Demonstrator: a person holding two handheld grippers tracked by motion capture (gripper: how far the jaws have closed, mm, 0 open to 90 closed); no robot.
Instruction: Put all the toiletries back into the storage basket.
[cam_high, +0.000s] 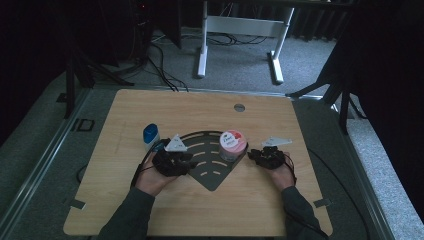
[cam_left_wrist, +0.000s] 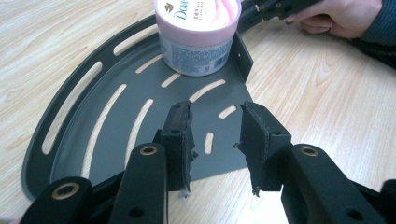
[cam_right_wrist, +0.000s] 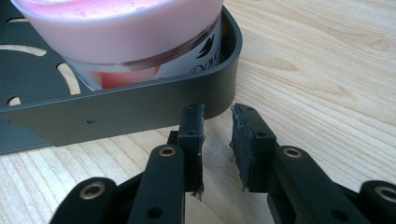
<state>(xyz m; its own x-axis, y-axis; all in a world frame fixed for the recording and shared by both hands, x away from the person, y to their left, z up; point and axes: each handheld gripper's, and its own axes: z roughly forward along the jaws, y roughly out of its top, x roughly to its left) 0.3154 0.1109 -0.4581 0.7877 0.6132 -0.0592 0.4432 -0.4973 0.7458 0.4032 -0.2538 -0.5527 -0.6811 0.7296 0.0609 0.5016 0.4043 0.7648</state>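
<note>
The pink cream jar (cam_high: 232, 144) stands in the dark corner shelf's (cam_high: 210, 175) right corner, both grippers (cam_high: 172, 162) (cam_high: 265, 156) apart and empty; next, probably fetching the blue item (cam_high: 150, 135) by the shelf's left edge.

Matt dark metal tray (cam_left_wrist: 70, 135); glossy plastic jar (cam_left_wrist: 198, 28); wood-grain table (cam_left_wrist: 327, 102), probably laminate.

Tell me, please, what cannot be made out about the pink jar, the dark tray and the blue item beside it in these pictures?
- Pink jar: in the right gripper view, its base is hidden behind the tray wall and its lid is cut off by the top edge.
- Jar label: small print too fine to read in the left gripper view.
- Blue item: too small and dim in the high view to identify.
- Left gripper: its jaws blend into the dark tray in the high view.
</note>
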